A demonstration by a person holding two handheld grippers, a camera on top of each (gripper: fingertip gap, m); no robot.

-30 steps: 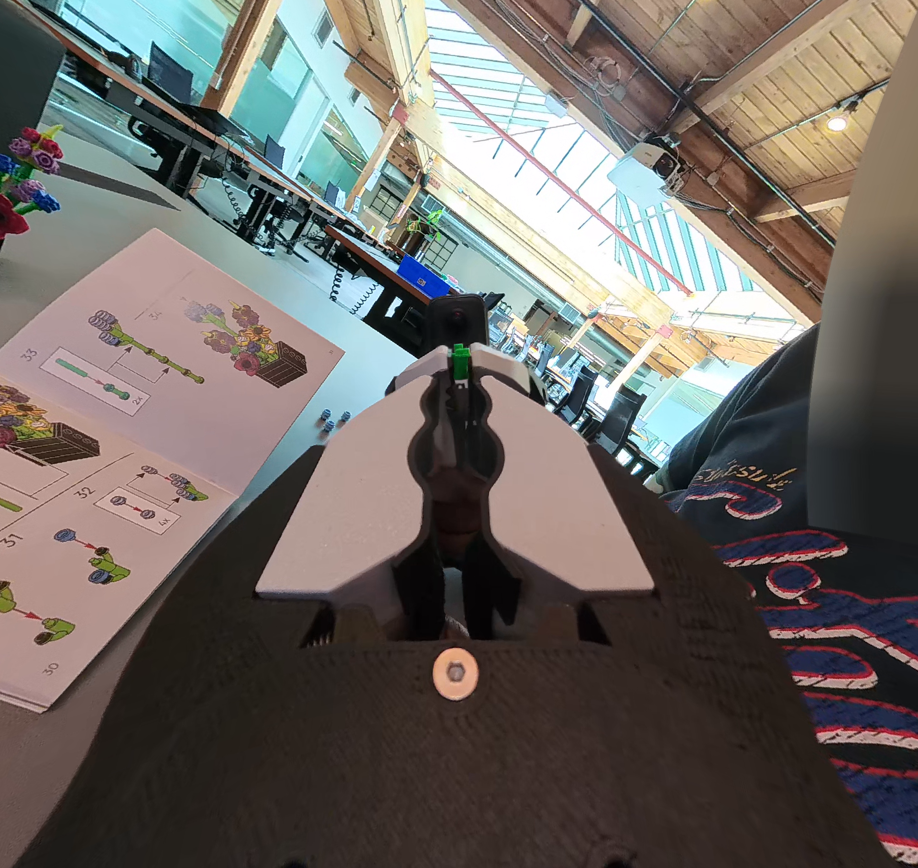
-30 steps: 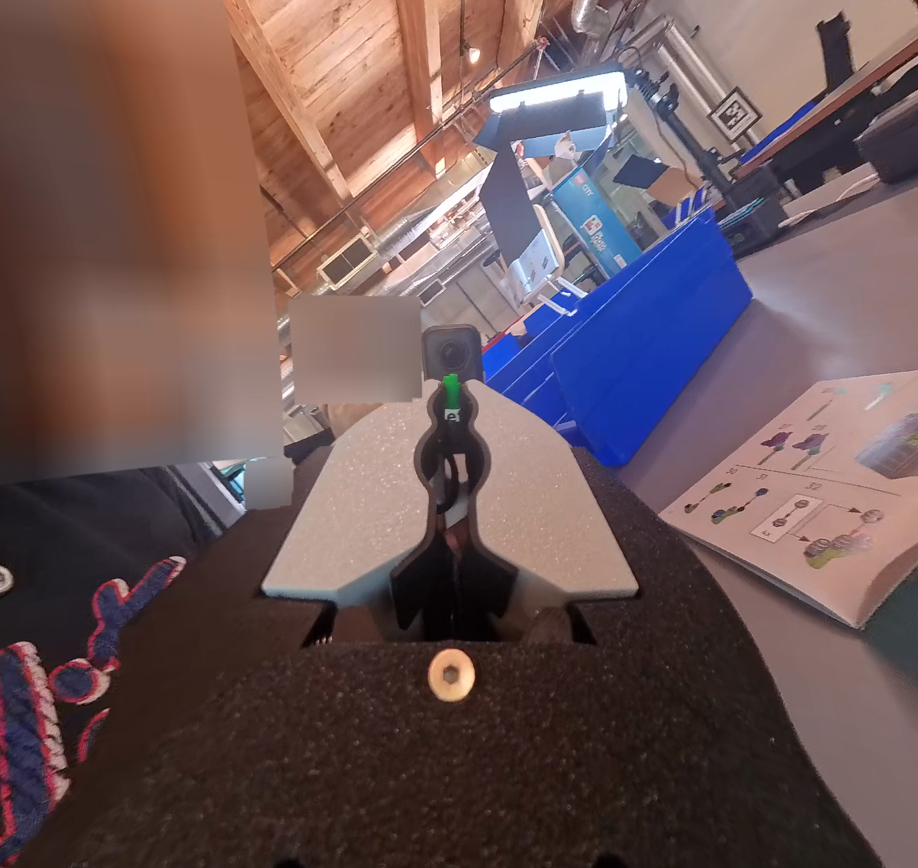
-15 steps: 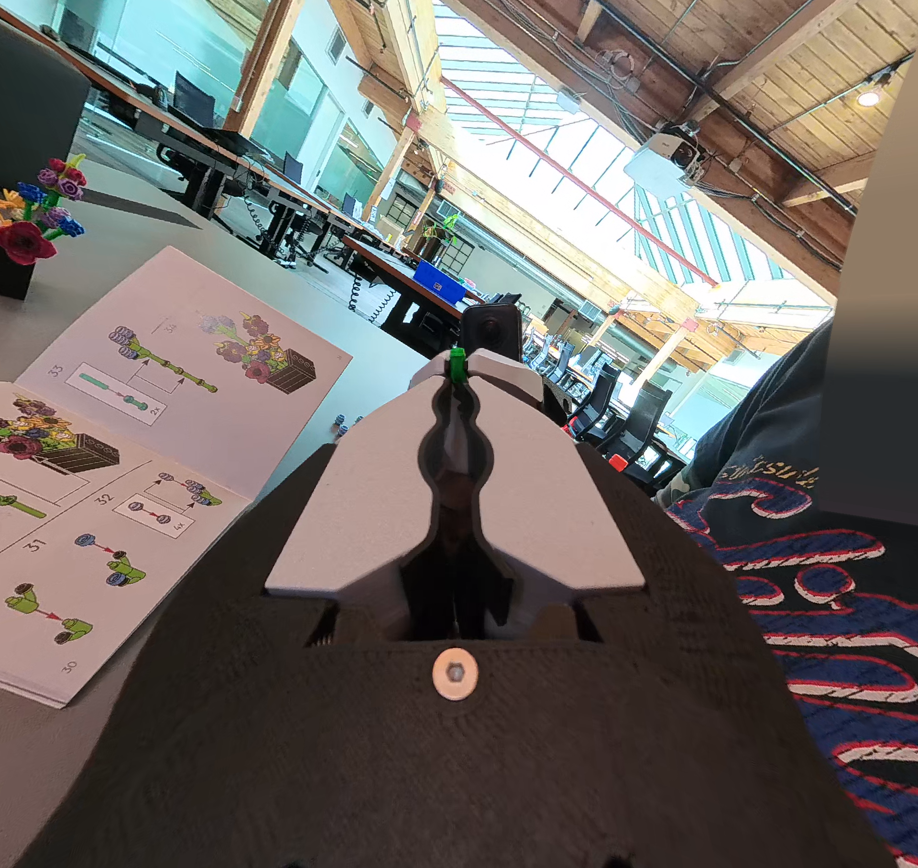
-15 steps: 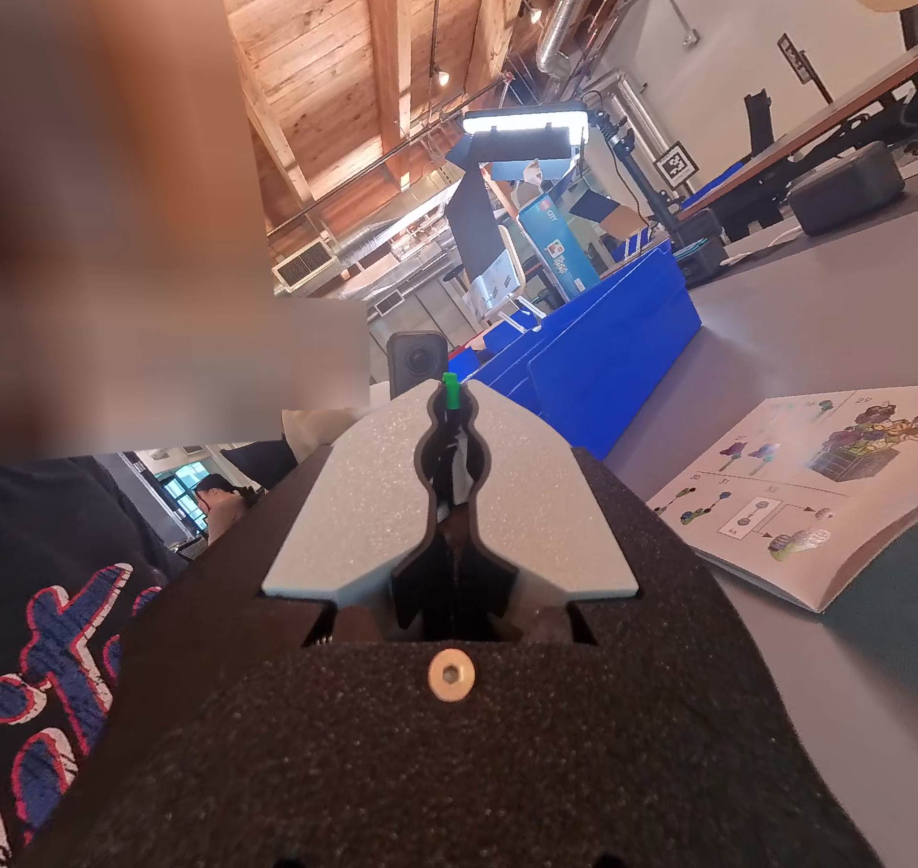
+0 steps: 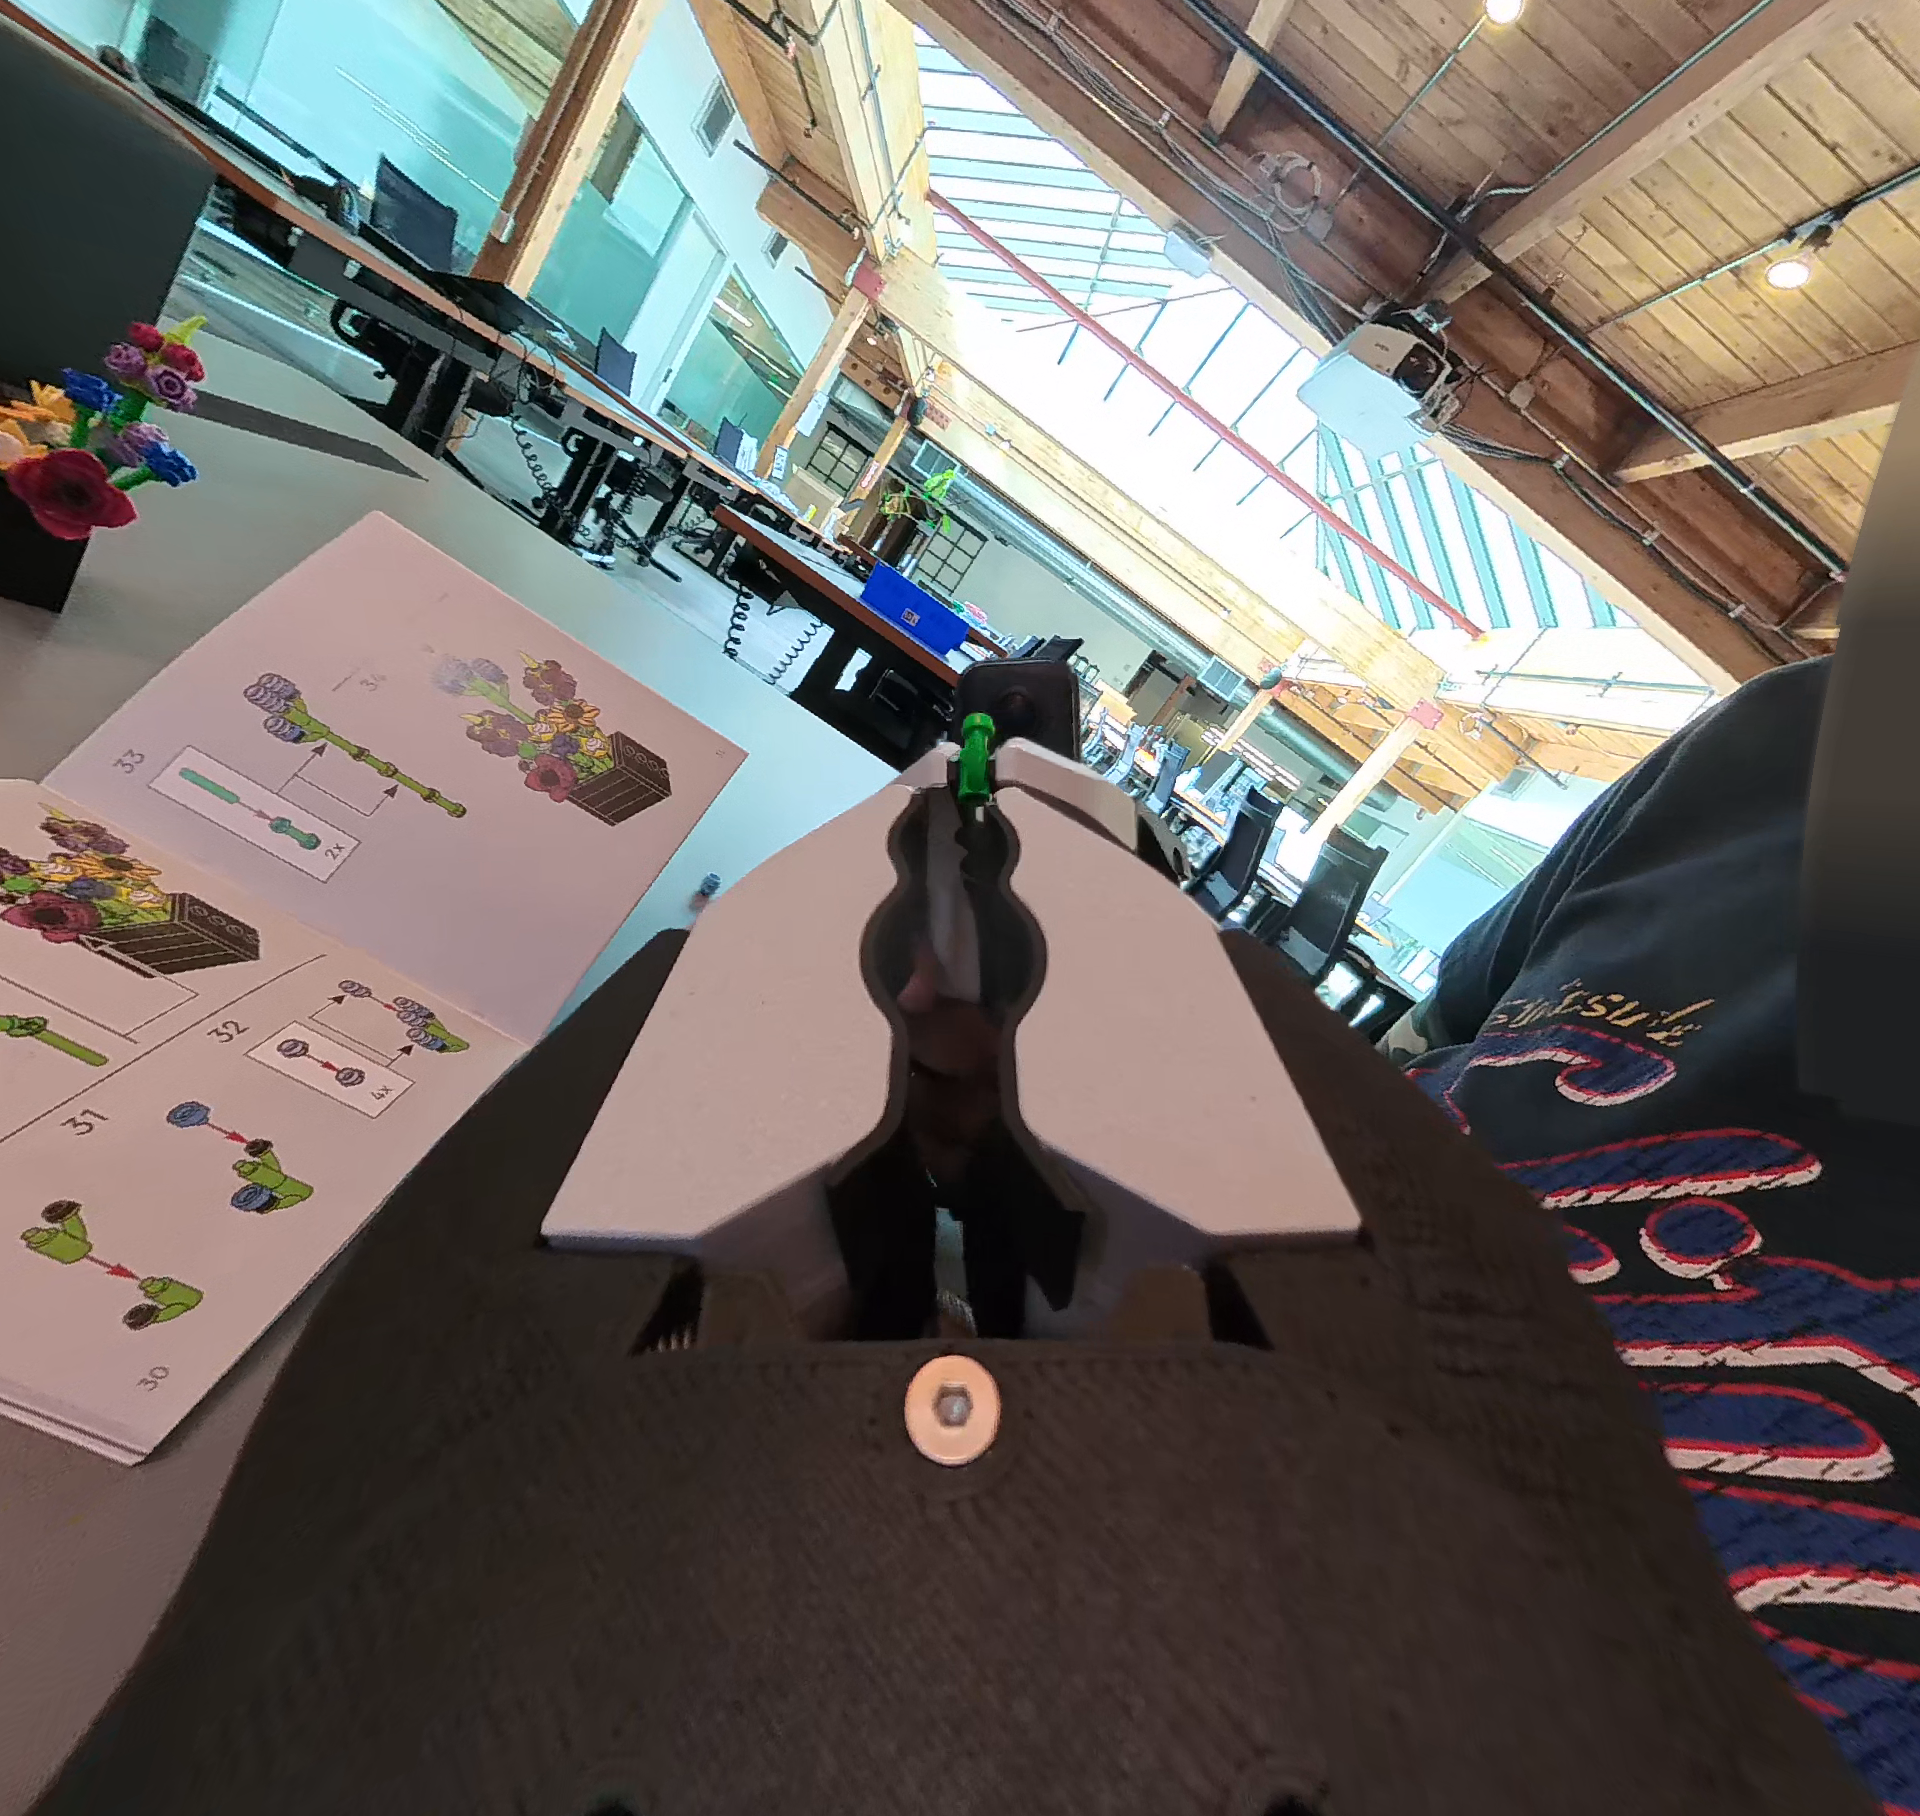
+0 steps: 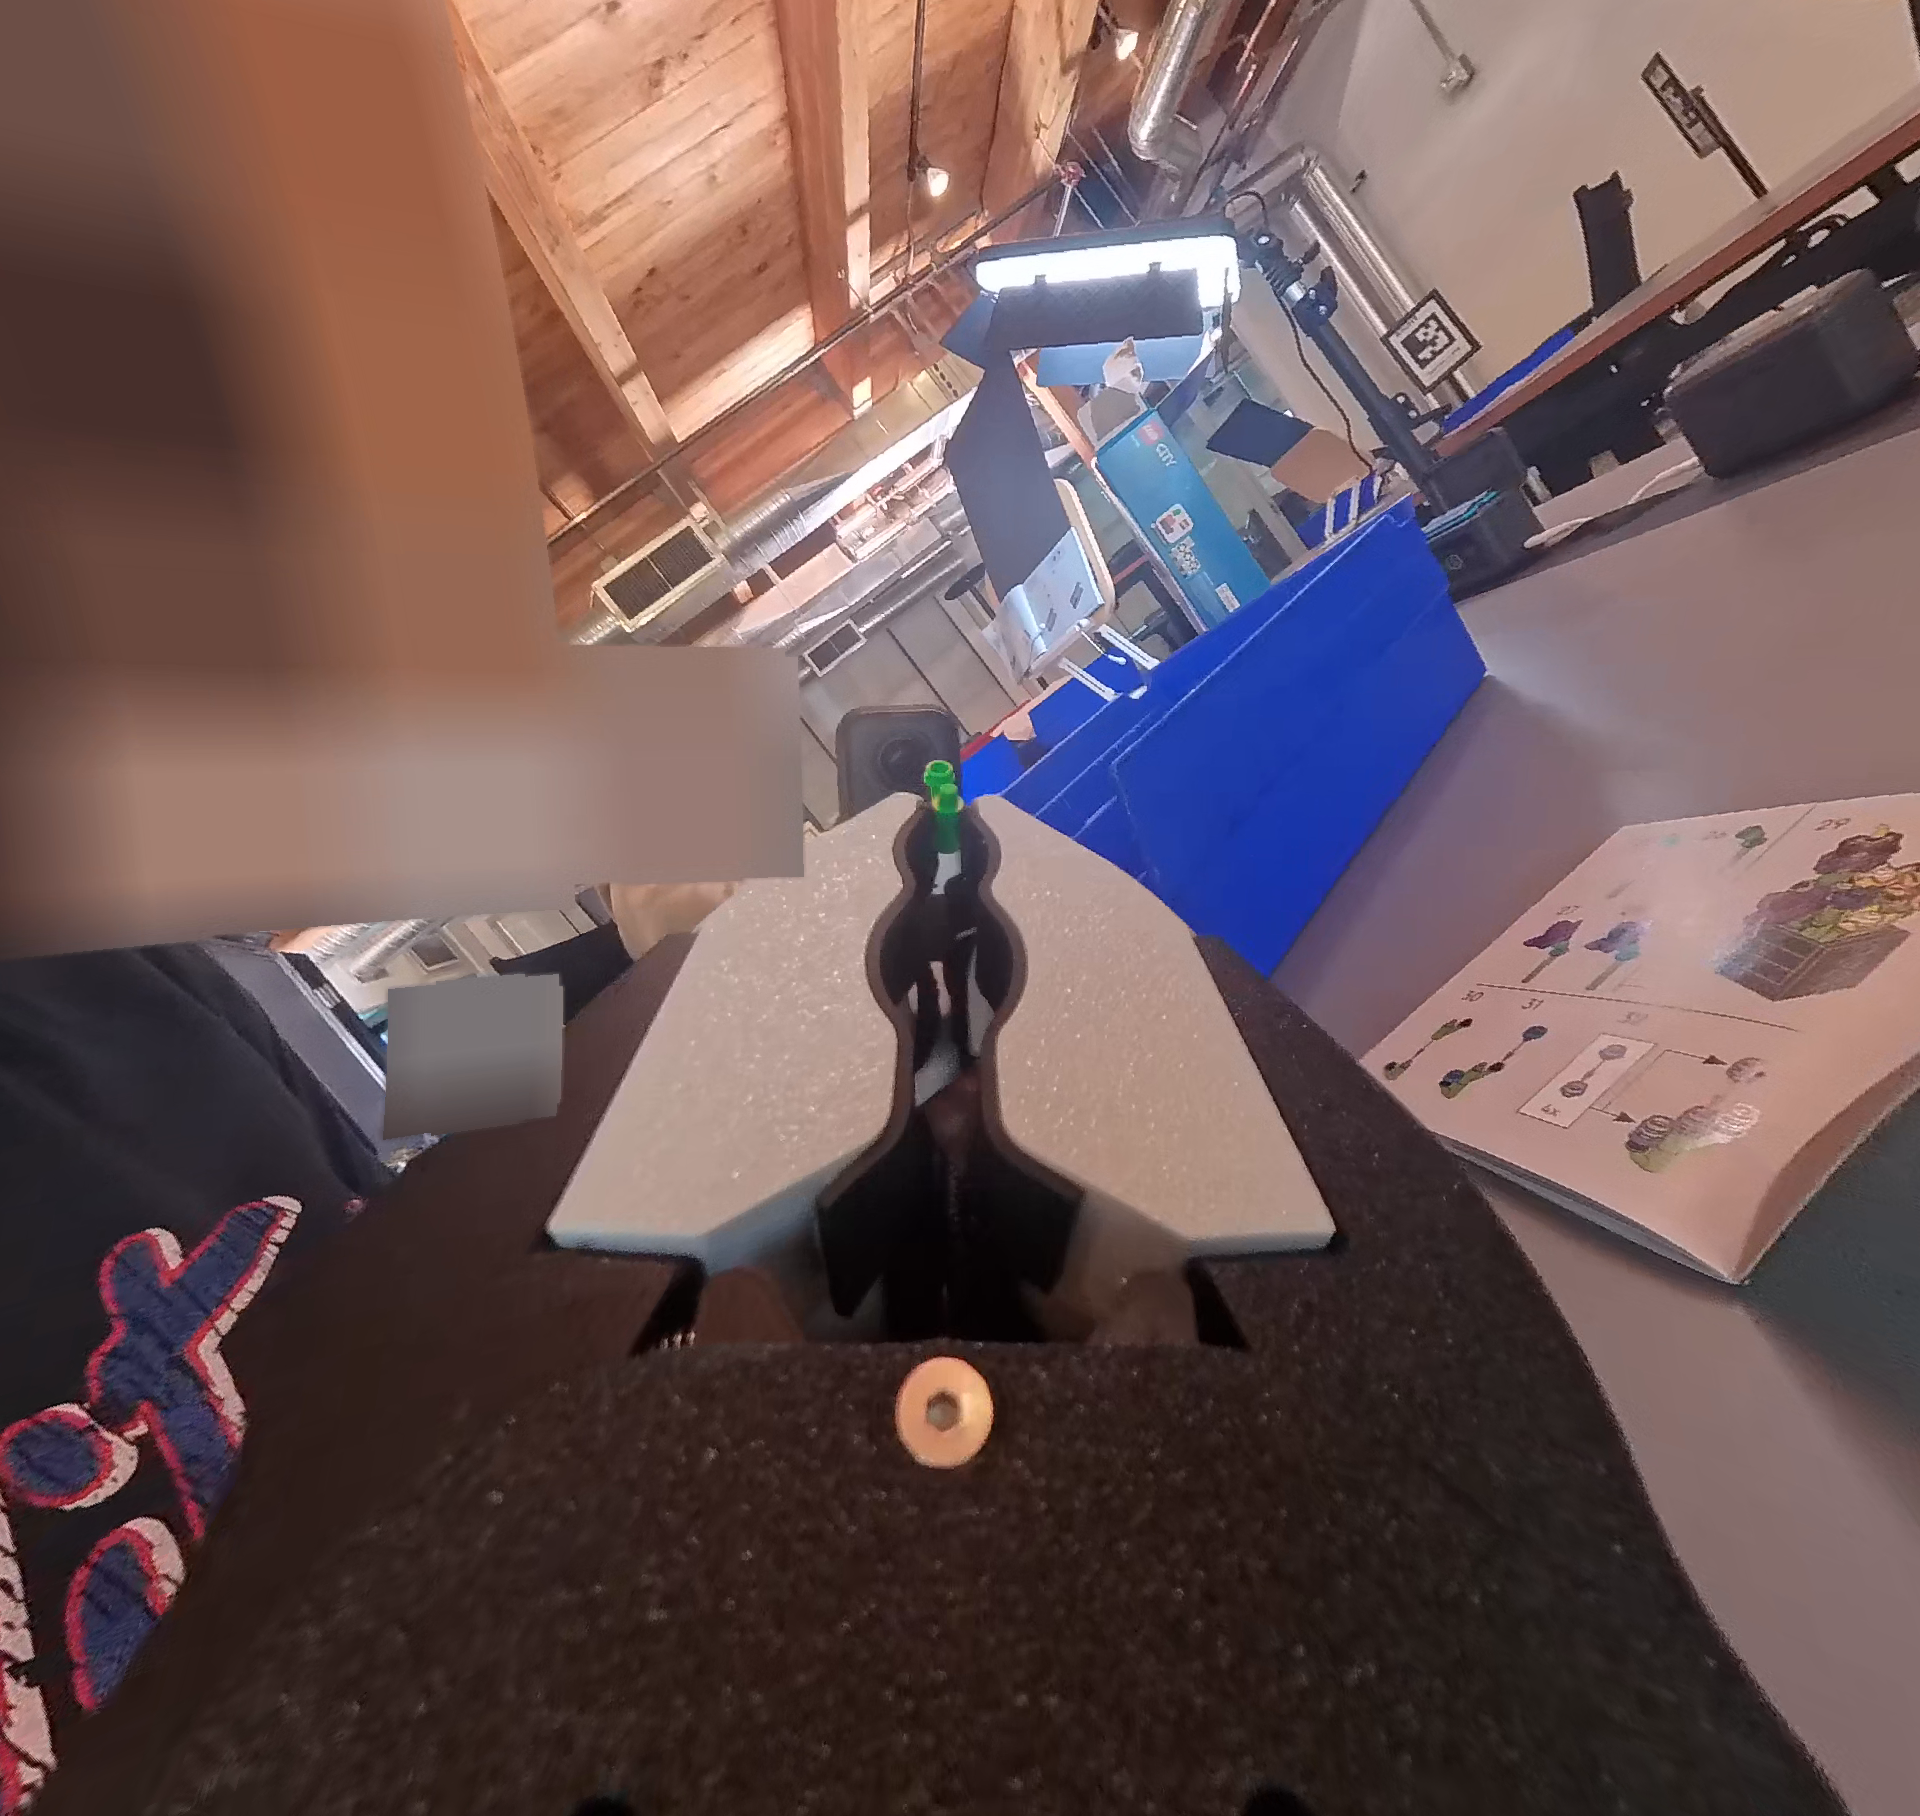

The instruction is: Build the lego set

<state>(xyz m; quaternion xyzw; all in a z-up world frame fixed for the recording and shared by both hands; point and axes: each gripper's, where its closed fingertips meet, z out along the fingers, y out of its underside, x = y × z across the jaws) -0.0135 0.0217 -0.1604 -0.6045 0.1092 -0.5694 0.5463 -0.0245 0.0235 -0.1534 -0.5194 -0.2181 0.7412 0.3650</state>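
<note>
My left gripper [image 5: 974, 779] is shut on a small green stem piece [image 5: 974, 767] that sticks out past its tips. My right gripper [image 6: 943, 816] is shut on another green stem piece [image 6: 944, 802]. The two grippers face each other tip to tip, raised above the grey table [image 5: 312, 488] and tilted upward. Each view shows the other gripper's black camera just behind the green piece, in the left wrist view [image 5: 1023, 698] and in the right wrist view [image 6: 883, 750]. I cannot tell whether the two green pieces are joined.
An open instruction booklet [image 5: 395, 831] lies on the table; it also shows in the right wrist view [image 6: 1704, 1018]. A built flower bouquet [image 5: 94, 447] stands far left. A tiny blue piece [image 5: 709, 883] lies by the booklet. Blue bins [image 6: 1278, 758] stand behind. A person's dark printed shirt [image 5: 1704, 1247] is close. From either gripper's tips it is about 25 centimetres to the built flower bouquet [image 5: 94, 447].
Both grippers have tilted and shifted a little while staying tip to tip. More of each green piece shows past the fingertips now. Both stay shut.
</note>
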